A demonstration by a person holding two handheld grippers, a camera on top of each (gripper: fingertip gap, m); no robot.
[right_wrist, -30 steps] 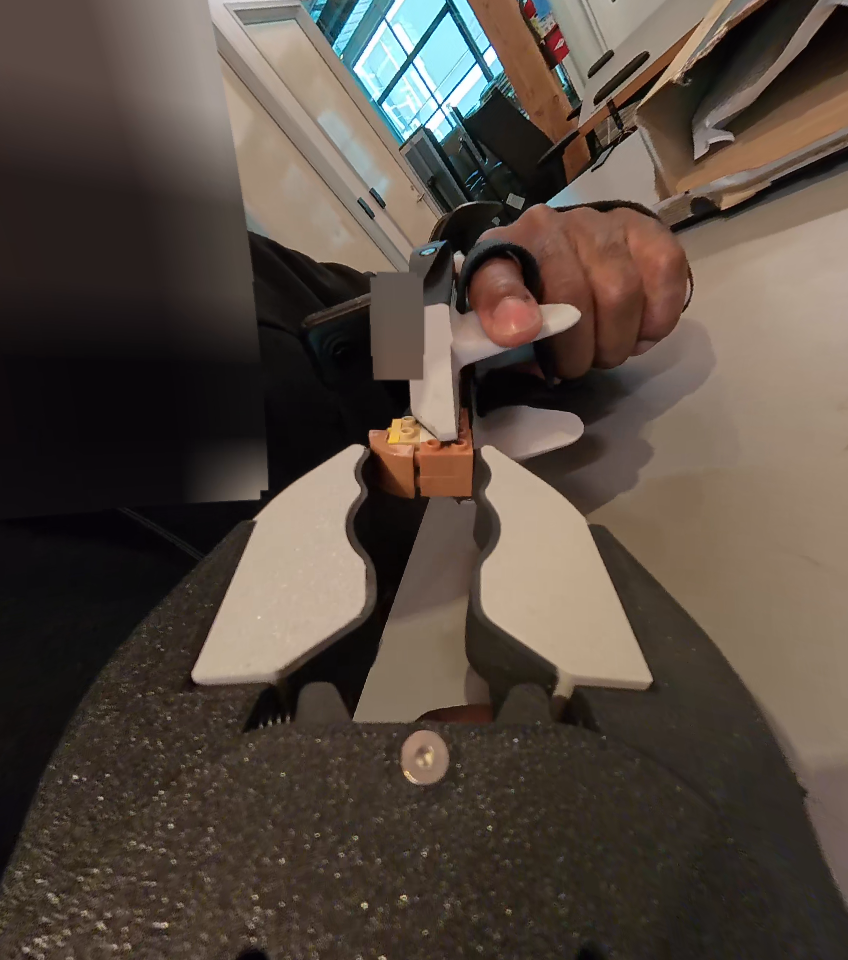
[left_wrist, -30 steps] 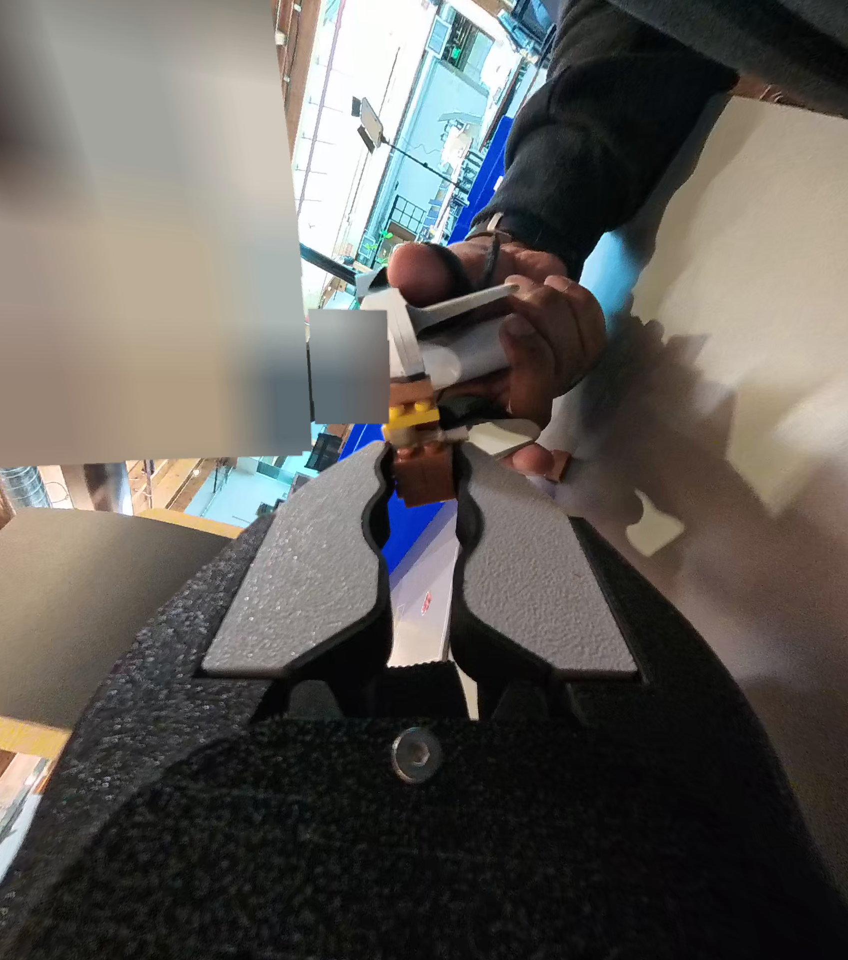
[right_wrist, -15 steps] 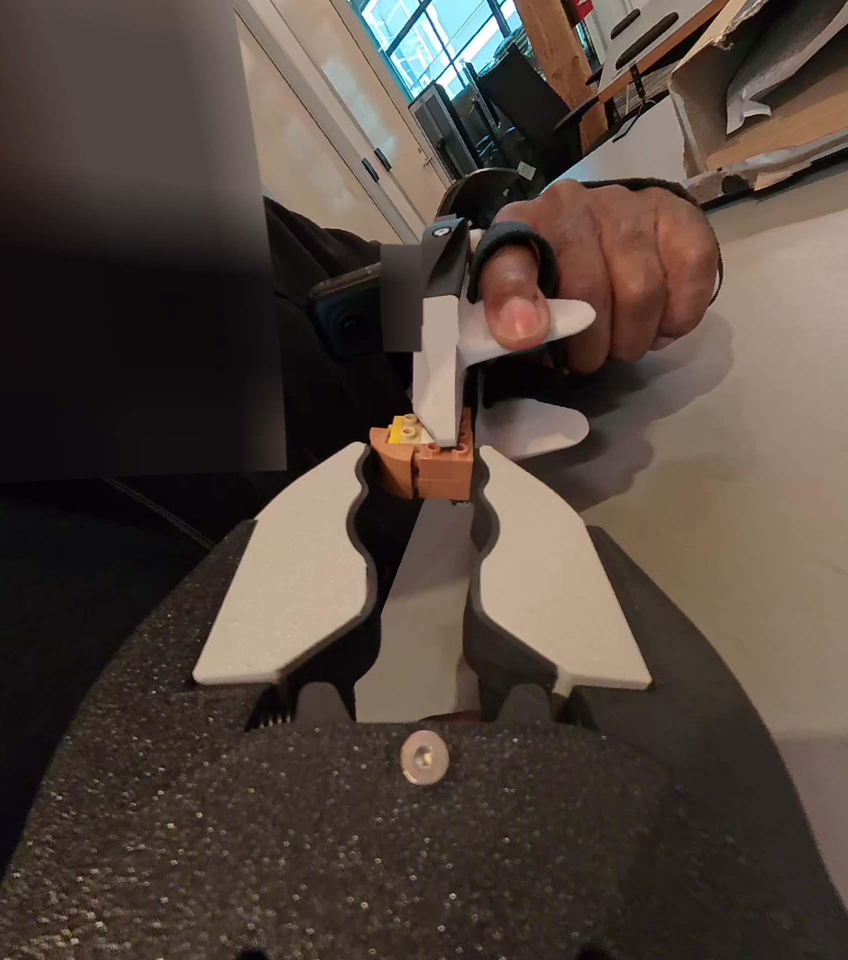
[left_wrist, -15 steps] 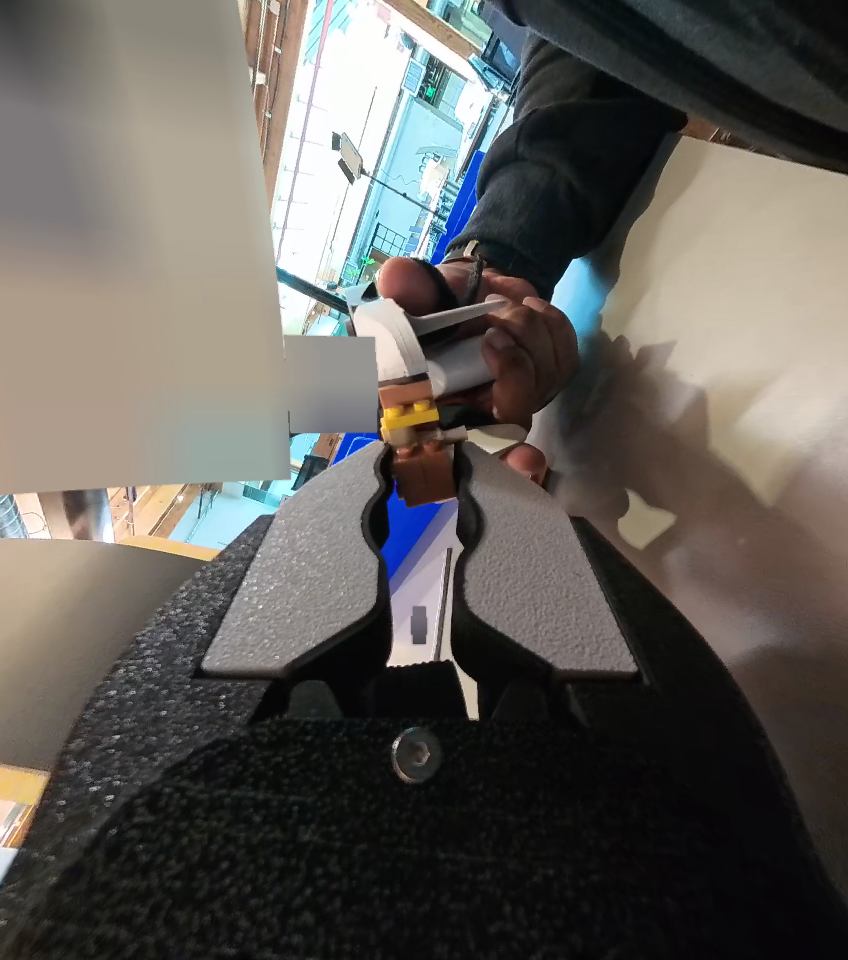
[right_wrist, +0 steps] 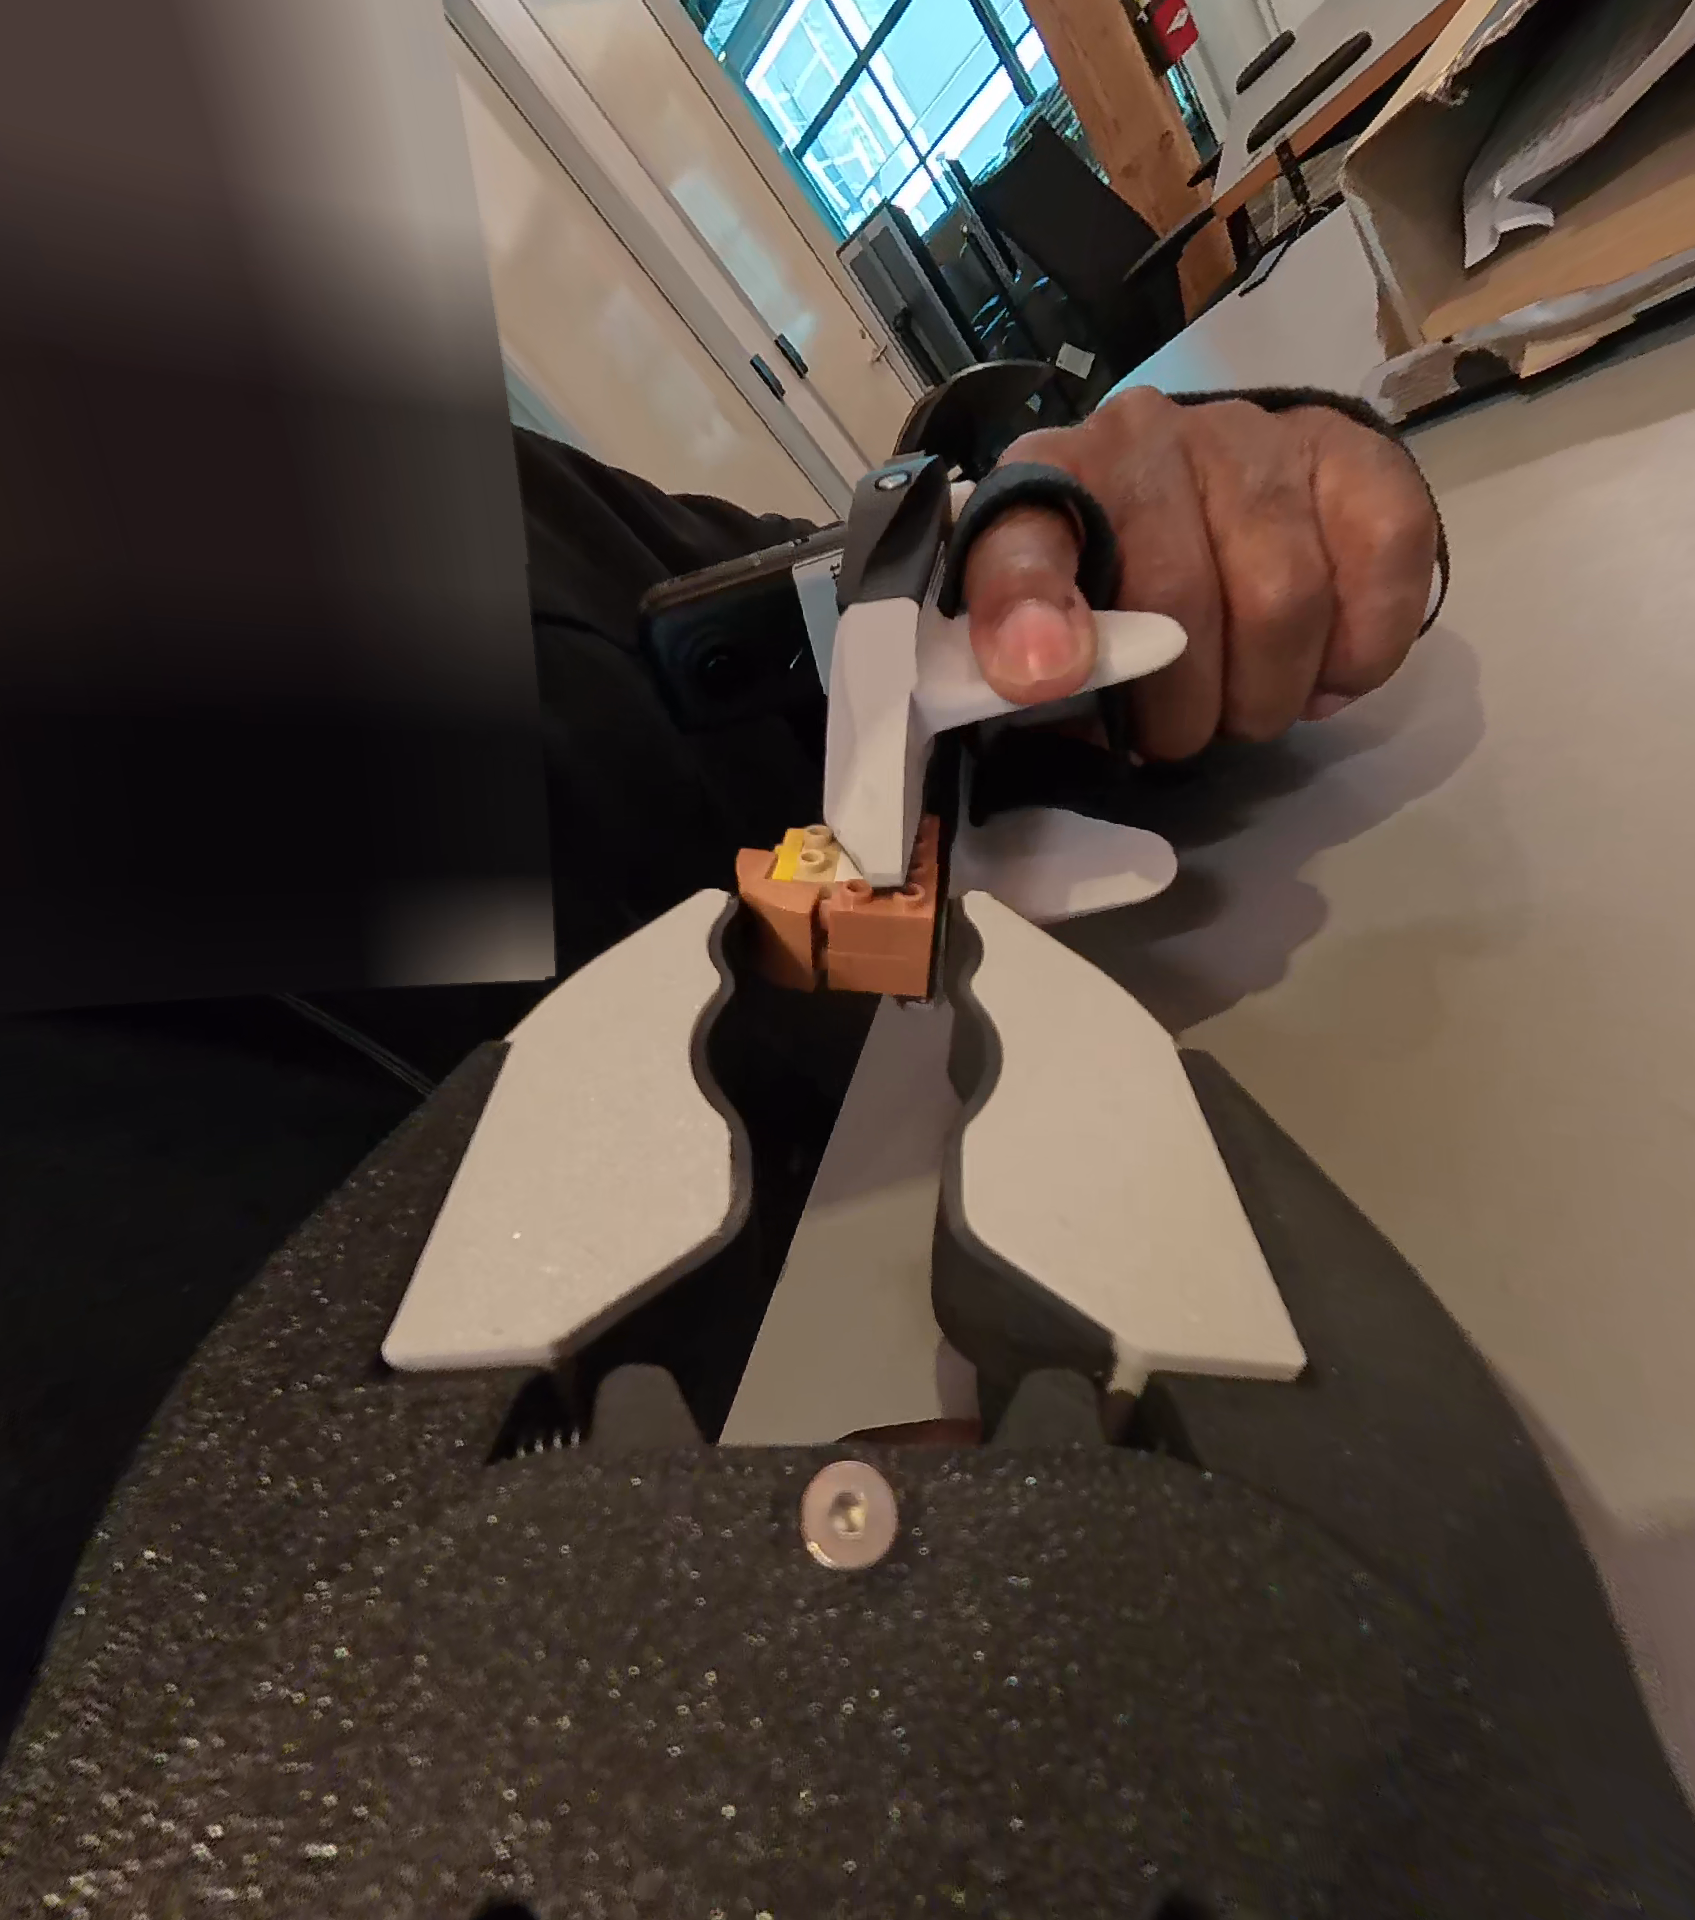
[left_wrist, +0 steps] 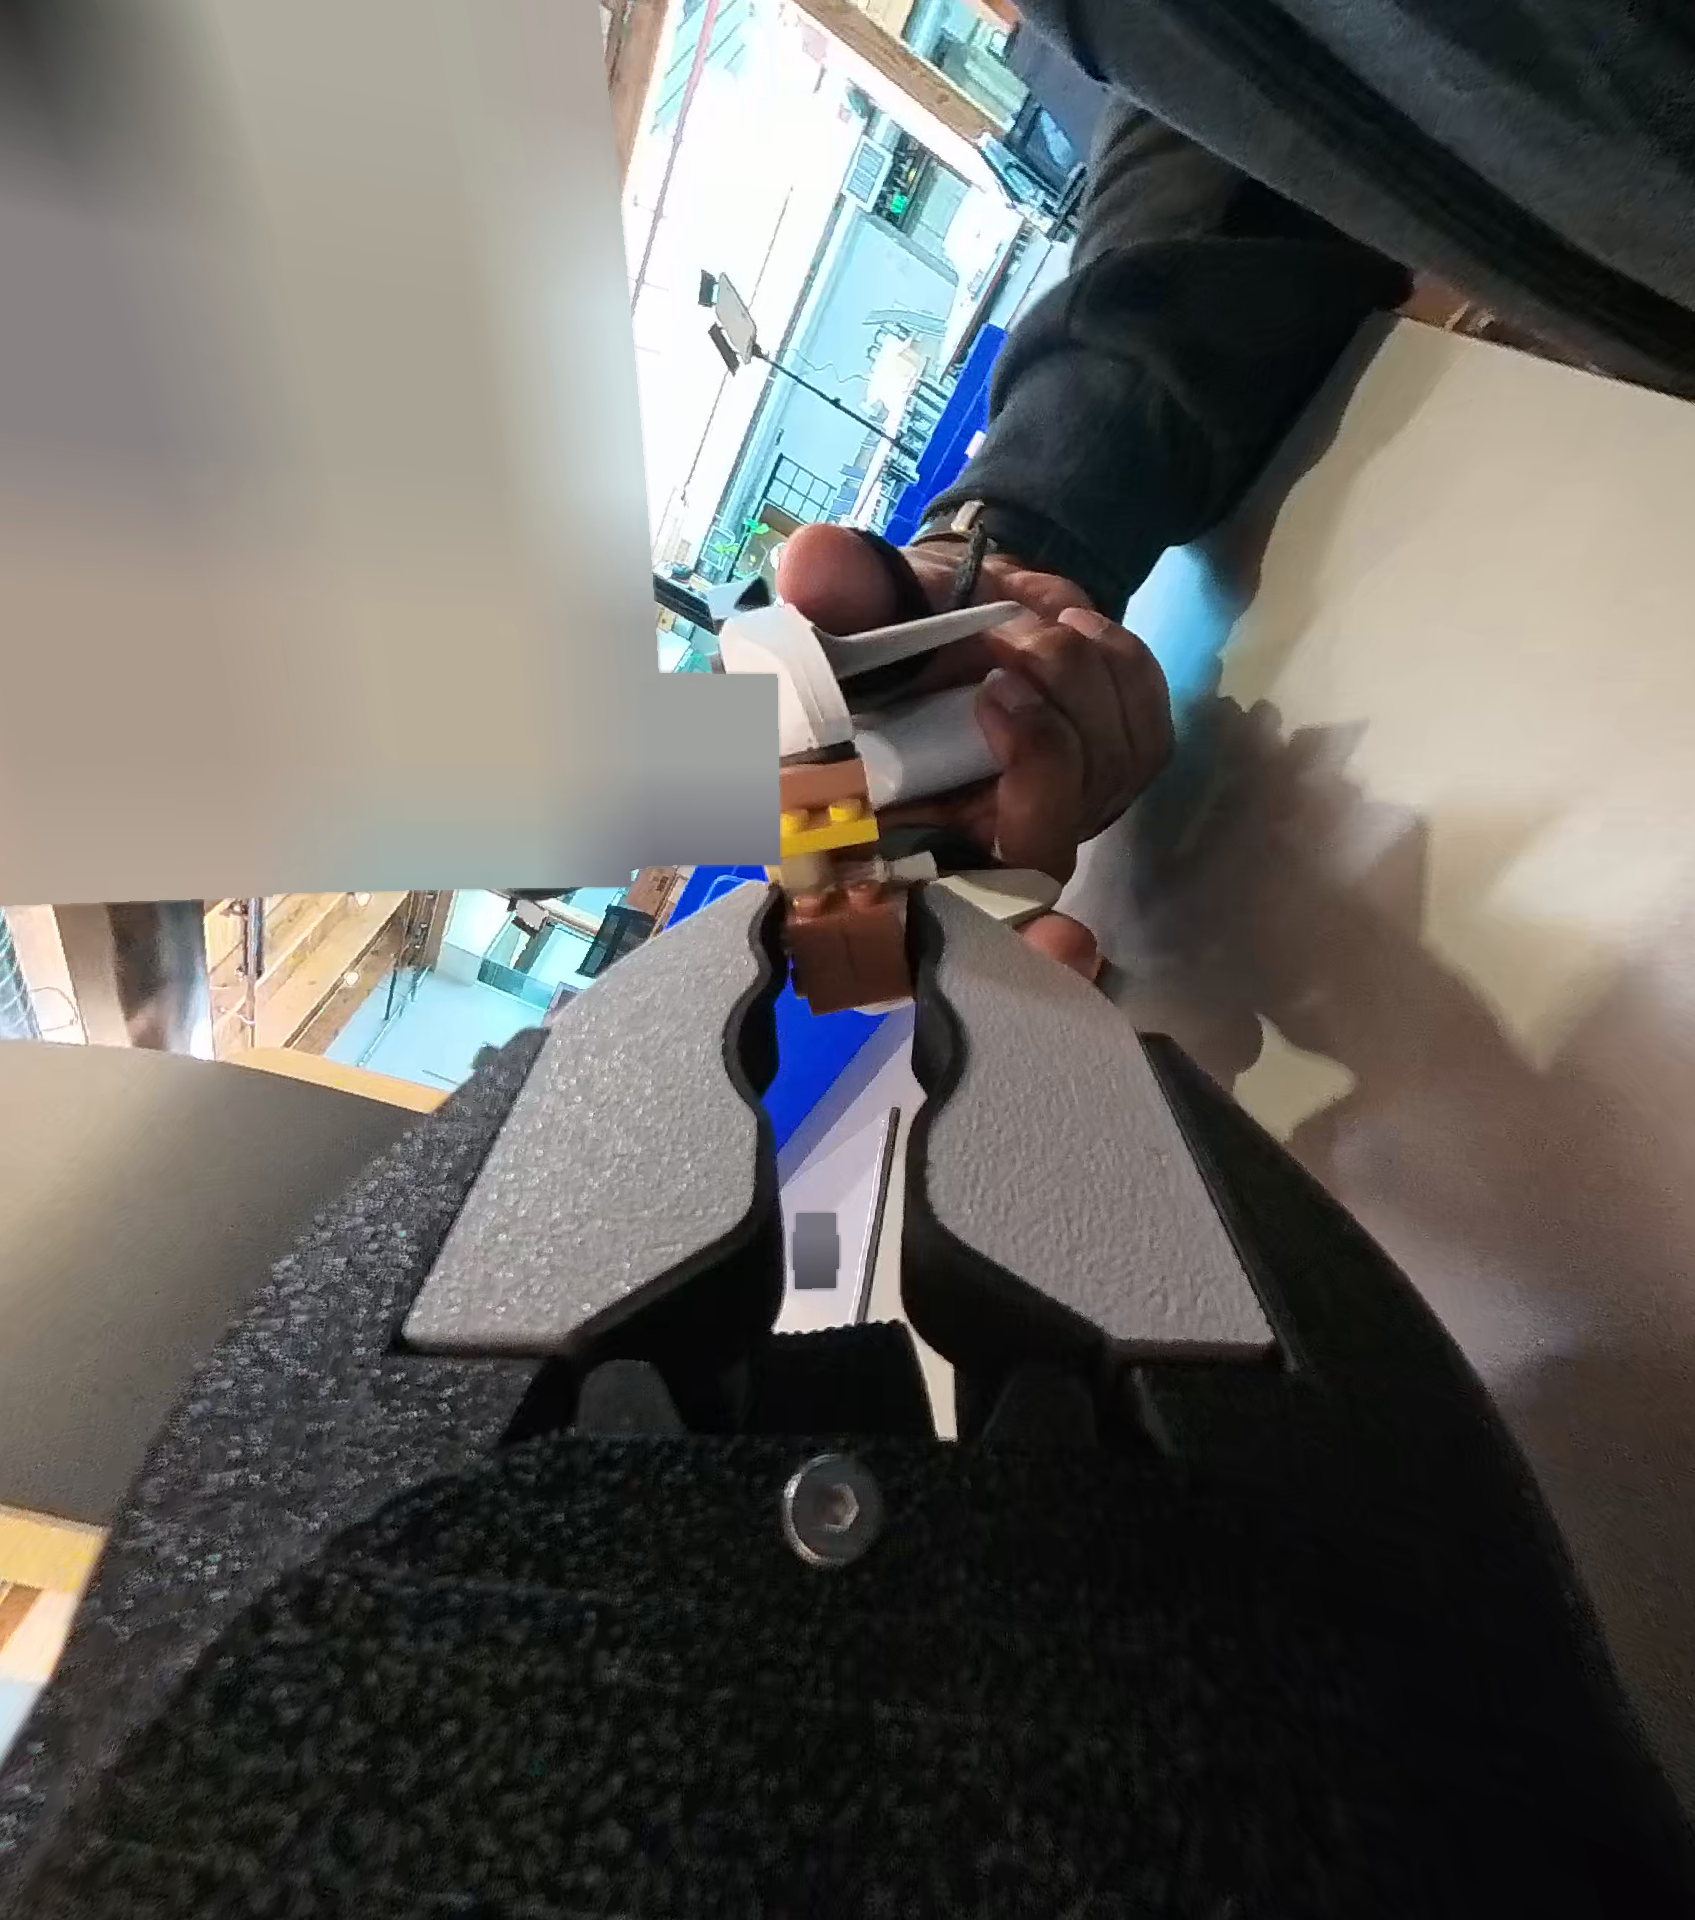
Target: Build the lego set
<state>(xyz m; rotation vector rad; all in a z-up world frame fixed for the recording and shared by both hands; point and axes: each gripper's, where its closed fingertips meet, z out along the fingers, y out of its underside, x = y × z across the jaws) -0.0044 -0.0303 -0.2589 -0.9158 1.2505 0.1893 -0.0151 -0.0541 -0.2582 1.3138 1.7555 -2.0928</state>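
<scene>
Both claws clamp one small brown toy-brick block (right_wrist: 848, 930) with yellow and tan plates – left claw (left_wrist: 843, 951) narrowly parted; right claw (right_wrist: 838, 940) wider – above the pale grey surface (right_wrist: 1549, 935).

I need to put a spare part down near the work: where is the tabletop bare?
Bare grey tabletop lies right of the brick assembly, between the hand and the cardboard. It is crowded at the assembly, where the left gripper and right gripper meet.
</scene>
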